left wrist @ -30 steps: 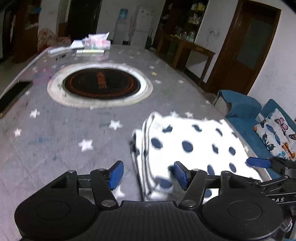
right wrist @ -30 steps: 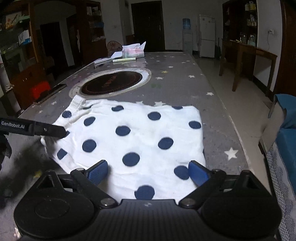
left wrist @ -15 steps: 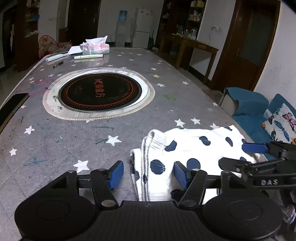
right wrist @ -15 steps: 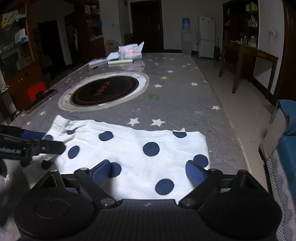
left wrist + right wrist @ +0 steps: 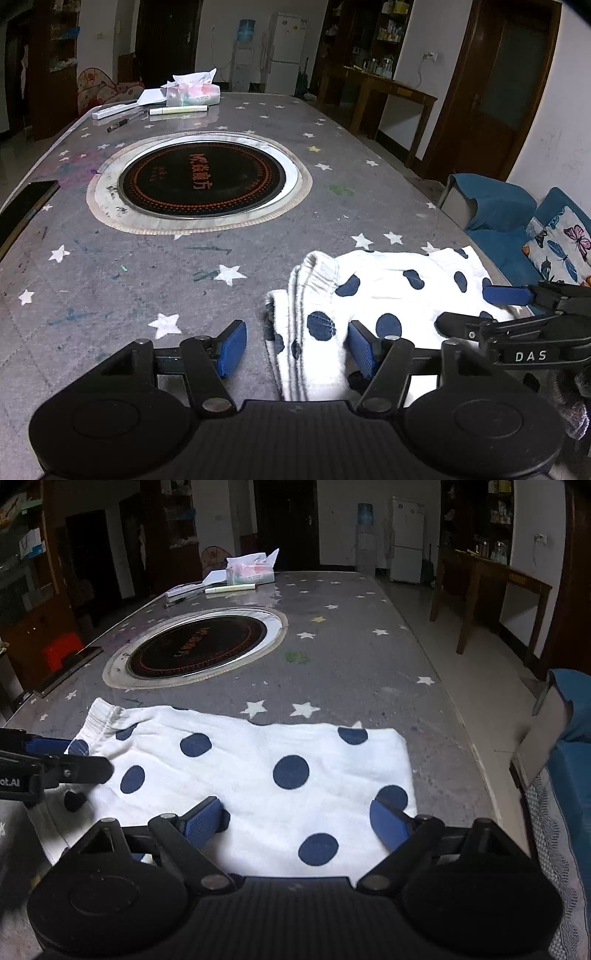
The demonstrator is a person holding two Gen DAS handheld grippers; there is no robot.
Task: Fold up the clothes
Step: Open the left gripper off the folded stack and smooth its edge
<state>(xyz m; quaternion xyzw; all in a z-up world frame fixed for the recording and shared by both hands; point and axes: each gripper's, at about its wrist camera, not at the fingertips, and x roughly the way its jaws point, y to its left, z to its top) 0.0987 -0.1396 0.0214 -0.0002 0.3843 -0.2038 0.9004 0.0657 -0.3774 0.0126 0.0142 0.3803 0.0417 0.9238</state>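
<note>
Now hovering with both tools apart over polka-dot garment (image 5: 258, 771) lying folded at table (image 5: 110, 277) near edge | left tool (image 5: 295, 347) straddling waistband, right tool (image 5: 295, 819) gaping, nothing clamped | pinching all layers together, keeping edges aligned.

Black tool (image 5: 293, 349), blue ribbed pads (image 5: 232, 347), "DAS" lettering.

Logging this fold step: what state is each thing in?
Garment: folded, flat on the table.
Left gripper: open, straddling the garment's waistband end.
Right gripper: open, over the garment.
Tissue pack: opened, tissue sticking out.
</note>
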